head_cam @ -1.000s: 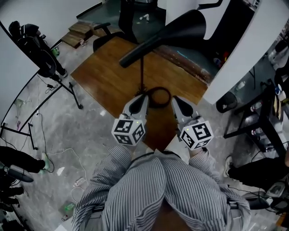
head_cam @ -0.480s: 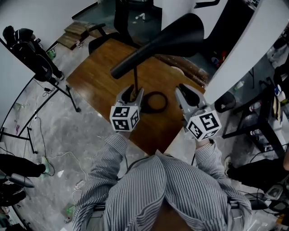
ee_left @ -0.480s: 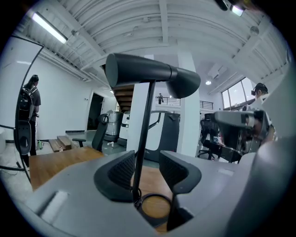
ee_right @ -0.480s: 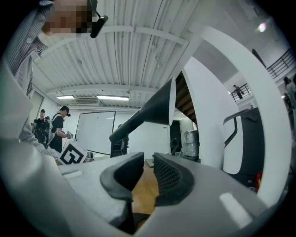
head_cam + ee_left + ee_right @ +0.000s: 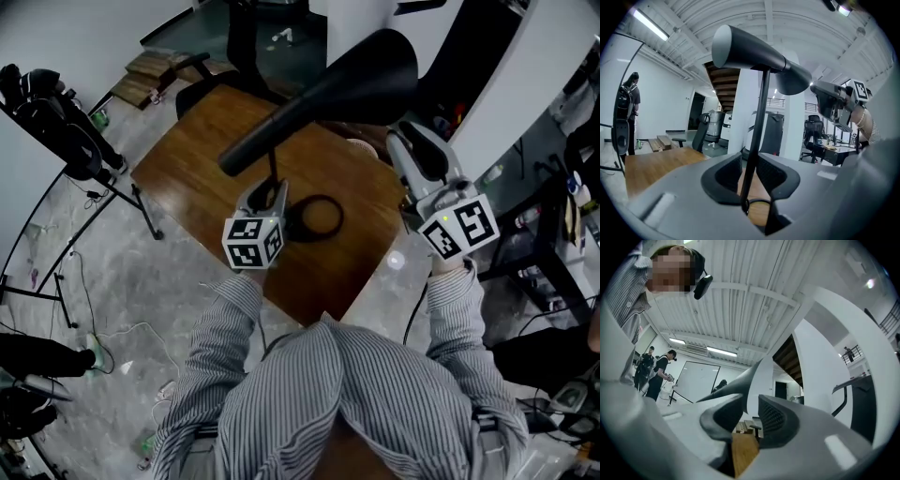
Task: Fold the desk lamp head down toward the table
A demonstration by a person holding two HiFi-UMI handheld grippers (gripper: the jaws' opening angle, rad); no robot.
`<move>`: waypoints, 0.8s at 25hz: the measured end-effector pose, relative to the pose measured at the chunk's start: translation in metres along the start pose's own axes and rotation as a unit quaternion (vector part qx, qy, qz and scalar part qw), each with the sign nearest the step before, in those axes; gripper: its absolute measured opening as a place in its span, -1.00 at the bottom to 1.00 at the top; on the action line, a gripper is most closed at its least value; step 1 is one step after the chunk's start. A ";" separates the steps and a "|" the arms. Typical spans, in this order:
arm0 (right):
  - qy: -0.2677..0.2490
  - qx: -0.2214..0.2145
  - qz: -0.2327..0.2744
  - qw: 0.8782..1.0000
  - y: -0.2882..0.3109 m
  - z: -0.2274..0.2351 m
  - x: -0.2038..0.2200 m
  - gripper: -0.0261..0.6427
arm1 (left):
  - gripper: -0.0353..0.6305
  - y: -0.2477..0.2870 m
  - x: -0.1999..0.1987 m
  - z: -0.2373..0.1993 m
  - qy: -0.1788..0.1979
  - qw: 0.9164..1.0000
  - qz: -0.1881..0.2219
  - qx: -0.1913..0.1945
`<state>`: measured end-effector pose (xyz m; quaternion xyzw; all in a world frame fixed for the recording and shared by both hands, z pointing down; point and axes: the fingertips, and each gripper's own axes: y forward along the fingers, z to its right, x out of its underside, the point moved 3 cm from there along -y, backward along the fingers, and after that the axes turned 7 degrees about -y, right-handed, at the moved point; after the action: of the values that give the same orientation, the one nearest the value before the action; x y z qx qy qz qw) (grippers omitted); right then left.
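Observation:
A black desk lamp stands on the wooden table [image 5: 187, 178]. Its cone-shaped head [image 5: 328, 89] sits level on a thin stem [image 5: 273, 173] above a ring base [image 5: 319, 216]. My left gripper [image 5: 272, 194] is low at the stem. In the left gripper view the stem [image 5: 757, 136] runs between the jaws of that gripper [image 5: 749, 176]. They have just been closing, and a thin gap still shows on the left side. My right gripper [image 5: 405, 139] is raised beside the head's wide end. It is open with nothing between its jaws, and the lamp head [image 5: 736, 383] shows just beyond it [image 5: 750, 413].
An office chair [image 5: 246, 37] stands past the table's far edge. Light stands and tripods [image 5: 70, 131] crowd the floor at the left. A white slanted wall [image 5: 525, 84] and dark shelving [image 5: 553, 244] close off the right. People stand far off [image 5: 658, 371].
My right gripper has risen from the table's near edge up and to the right, beside the lamp head. My left gripper has moved forward, so the stem now stands between its jaws.

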<state>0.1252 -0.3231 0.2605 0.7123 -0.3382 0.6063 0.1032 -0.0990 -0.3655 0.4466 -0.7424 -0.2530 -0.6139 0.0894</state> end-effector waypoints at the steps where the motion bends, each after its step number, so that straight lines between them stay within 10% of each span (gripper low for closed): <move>1: 0.005 -0.003 0.007 1.000 0.003 0.002 -0.004 -0.66 | -0.69 0.001 0.001 0.000 -0.001 1.000 0.000 0.001; 20: 0.059 -0.042 0.038 0.997 0.016 0.000 -0.014 -0.77 | -0.73 0.004 0.002 0.003 -0.008 1.000 0.007 0.006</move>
<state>0.1152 -0.3303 0.2432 0.6570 -0.3831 0.6361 0.1300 -0.0945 -0.3674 0.4485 -0.7486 -0.2520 -0.6056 0.0962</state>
